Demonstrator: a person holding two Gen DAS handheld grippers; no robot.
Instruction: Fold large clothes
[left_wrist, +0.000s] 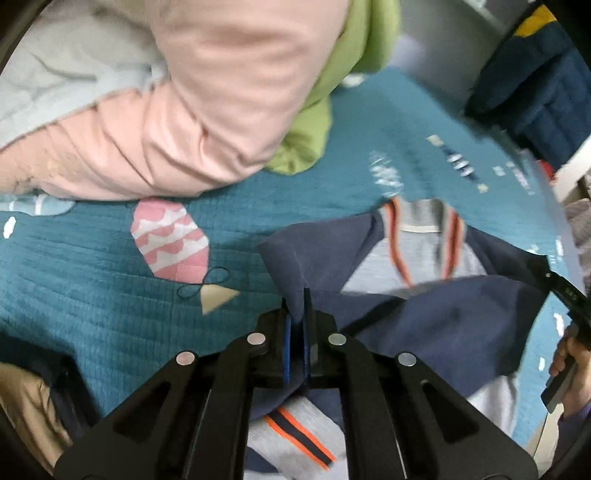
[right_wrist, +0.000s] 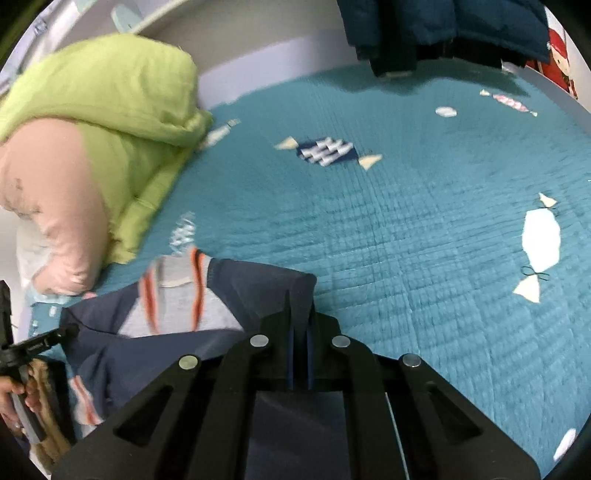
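Navy fabric of a grey-and-navy sweatshirt (left_wrist: 436, 317) is pinched in both tools: the left gripper (left_wrist: 297, 314) clamps one folded edge, the right gripper (right_wrist: 301, 325) another. The garment lies on a teal quilt (right_wrist: 406, 229), near a pink pillow (left_wrist: 192, 110) and green bedding (right_wrist: 110, 110).

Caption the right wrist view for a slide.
Right gripper shut on a navy sweater over the teal quilt.
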